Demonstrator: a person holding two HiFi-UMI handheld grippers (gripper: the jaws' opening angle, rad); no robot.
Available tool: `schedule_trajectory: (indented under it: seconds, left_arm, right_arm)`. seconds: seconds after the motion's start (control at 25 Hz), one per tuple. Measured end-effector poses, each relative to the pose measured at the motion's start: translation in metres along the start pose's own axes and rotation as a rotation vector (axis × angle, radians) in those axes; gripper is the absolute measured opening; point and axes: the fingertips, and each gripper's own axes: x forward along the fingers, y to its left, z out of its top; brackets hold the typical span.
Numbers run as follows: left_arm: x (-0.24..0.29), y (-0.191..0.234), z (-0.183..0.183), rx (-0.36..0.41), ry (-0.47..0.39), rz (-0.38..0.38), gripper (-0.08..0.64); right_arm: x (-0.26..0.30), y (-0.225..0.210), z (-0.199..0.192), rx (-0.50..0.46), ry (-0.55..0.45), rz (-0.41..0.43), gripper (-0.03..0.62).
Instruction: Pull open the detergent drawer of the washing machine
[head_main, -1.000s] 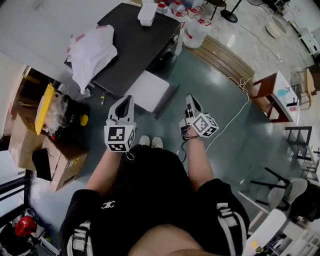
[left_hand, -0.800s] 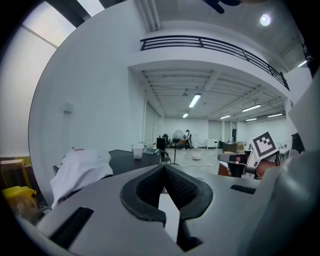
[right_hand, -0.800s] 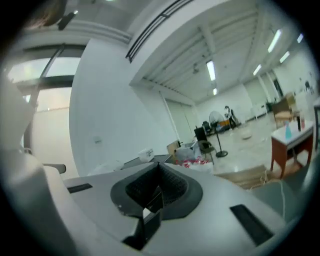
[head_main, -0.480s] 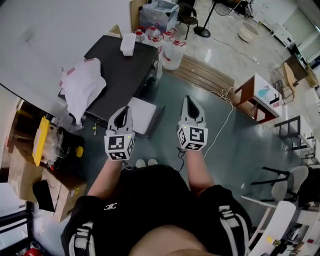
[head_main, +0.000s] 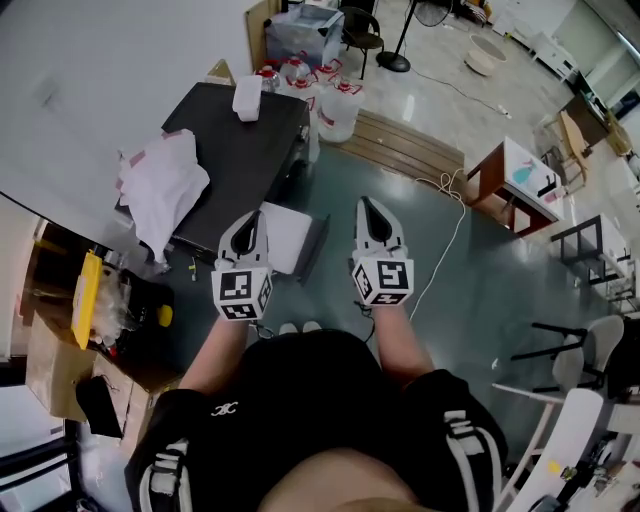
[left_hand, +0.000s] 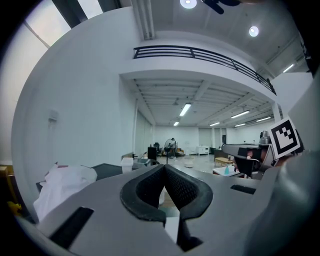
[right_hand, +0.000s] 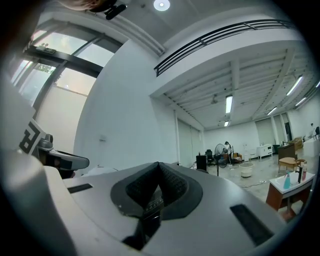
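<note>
head view: the person stands on a grey floor (head_main: 450, 280) with both tools held level out front. the left gripper (head_main: 252, 218) and right gripper (head_main: 366, 205) sit side by side, pointing away from the body. a dark tabletop (head_main: 250, 150) lies ahead to the left and carries a white cloth (head_main: 160, 185) and a small white container (head_main: 247, 97). a white boxy unit (head_main: 290, 235) stands on the floor against the tabletop's near corner. it is just past the left gripper's tip and lower than both tools. no detergent drawer can be made out here, and it cannot be told whether this unit is the washing machine. if it is, it lies ahead and below, nearer the left hand, and its front face and the drawer's axis are not shown.

left gripper view: the fingers (left_hand: 147, 187) meet at their tips with nothing between them. the cloth (left_hand: 62, 182) and tabletop (left_hand: 107, 170) show to the left, with open hall beyond. no drawer is in sight.

right gripper view: the fingers (right_hand: 172, 185) are closed together and empty. a white wall and the hall lie ahead, and no drawer is in sight.
</note>
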Motion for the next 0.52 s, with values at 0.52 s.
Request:
schedule_trajectory:
  seconds: [0.52]
  left_arm:
    - [0.009,0.003,-0.004,0.001,0.01,-0.02,0.002]
  right_arm:
    - [0.014,0.008,-0.011,0.012,0.017,0.036,0.003]
